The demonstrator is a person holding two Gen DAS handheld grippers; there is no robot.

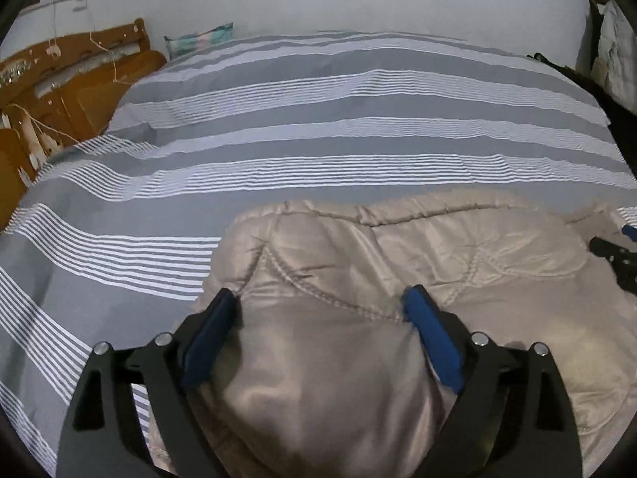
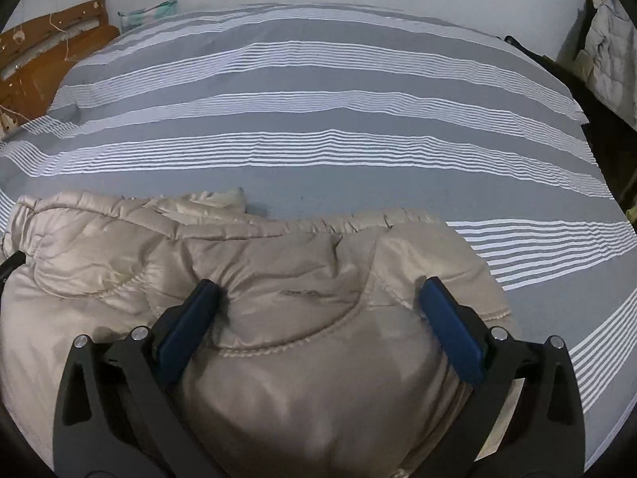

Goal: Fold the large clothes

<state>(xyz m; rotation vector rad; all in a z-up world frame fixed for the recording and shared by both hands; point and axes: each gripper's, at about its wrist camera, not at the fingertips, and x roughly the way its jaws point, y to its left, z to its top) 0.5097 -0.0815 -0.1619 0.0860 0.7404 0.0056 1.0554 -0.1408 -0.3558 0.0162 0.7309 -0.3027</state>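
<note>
- Beige quilted jacket (image 1: 418, 263) lay on the striped bedspread (image 1: 318, 139)
- Left gripper (image 1: 322, 306) spread wide, fabric bulging between fingers, not clamped
- Right gripper (image 2: 322, 298) likewise wide, straddling jacket

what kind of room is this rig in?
Most likely a bedroom. A bed with a grey-and-white striped duvet fills both views, a wooden headboard stands at its left, and a beige quilted jacket lies spread on the duvet.

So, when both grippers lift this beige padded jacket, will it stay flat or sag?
Probably sag: the jacket bulges softly between the right gripper fingers. Its shiny shell may slip. The puffy quilting by the left gripper suggests it is light.
</note>
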